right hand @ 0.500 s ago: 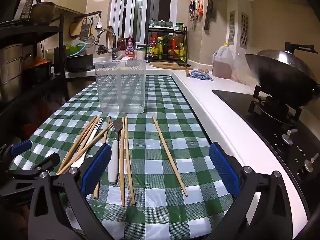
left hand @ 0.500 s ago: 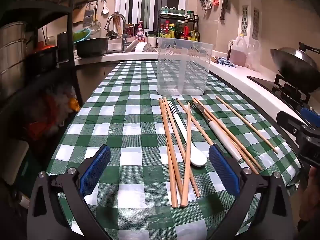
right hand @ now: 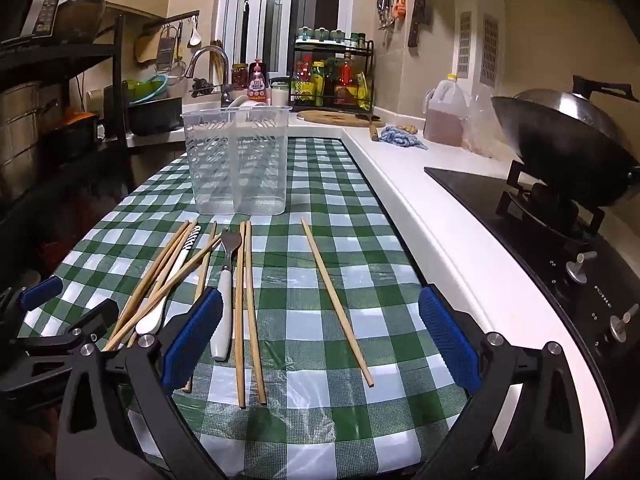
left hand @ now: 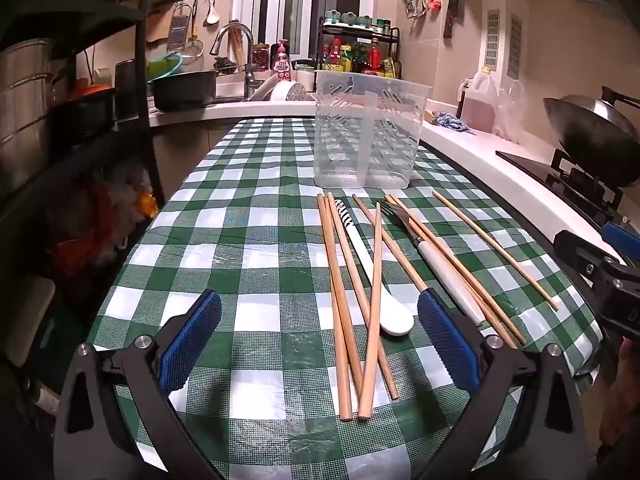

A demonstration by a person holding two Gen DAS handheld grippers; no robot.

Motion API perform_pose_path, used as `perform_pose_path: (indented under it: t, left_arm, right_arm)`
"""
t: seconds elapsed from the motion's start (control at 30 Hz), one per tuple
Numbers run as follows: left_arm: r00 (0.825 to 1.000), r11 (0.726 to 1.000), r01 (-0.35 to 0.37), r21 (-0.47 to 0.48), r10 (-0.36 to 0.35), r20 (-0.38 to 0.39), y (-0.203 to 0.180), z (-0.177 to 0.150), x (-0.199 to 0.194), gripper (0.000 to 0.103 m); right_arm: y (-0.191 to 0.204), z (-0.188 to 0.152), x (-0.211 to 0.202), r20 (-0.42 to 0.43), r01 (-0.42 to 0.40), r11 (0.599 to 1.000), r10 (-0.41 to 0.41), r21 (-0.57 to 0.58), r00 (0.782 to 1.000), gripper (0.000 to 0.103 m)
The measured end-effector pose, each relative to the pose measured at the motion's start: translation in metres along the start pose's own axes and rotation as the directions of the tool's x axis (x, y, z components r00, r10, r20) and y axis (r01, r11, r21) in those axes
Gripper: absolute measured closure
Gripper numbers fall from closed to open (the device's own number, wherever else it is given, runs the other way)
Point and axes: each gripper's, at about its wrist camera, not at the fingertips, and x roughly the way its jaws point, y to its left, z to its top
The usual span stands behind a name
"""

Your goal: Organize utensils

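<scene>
Several wooden chopsticks (left hand: 340, 288) lie on the green checked tablecloth (left hand: 256, 248), with a white spoon (left hand: 394, 322) and a white-handled fork (left hand: 436, 264) among them. One chopstick (right hand: 336, 300) lies apart to the right. A clear two-compartment utensil holder (left hand: 370, 132) stands empty behind them; it also shows in the right wrist view (right hand: 238, 160). My left gripper (left hand: 318, 340) is open and empty above the near table edge. My right gripper (right hand: 320, 340) is open and empty, over the fork (right hand: 224, 308) and chopsticks.
A white counter (right hand: 420, 208) with a stove and wok (right hand: 568, 152) runs along the right. A sink with dishes (left hand: 240, 92) and a spice rack (right hand: 332, 76) are at the back. A dark shelf unit (left hand: 60, 120) stands at the left.
</scene>
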Motion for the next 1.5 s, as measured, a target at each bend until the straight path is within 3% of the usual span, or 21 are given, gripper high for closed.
perform_pose_path:
  t: [1.5]
  left_arm:
    - [0.999, 1.0, 0.023, 0.002, -0.023, 0.037, -0.0047, 0.0038, -0.0079, 0.01]
  right_arm:
    - [0.0057, 0.0007, -0.0045, 0.004, -0.011, 1.0, 0.011, -0.006, 1.0, 0.007]
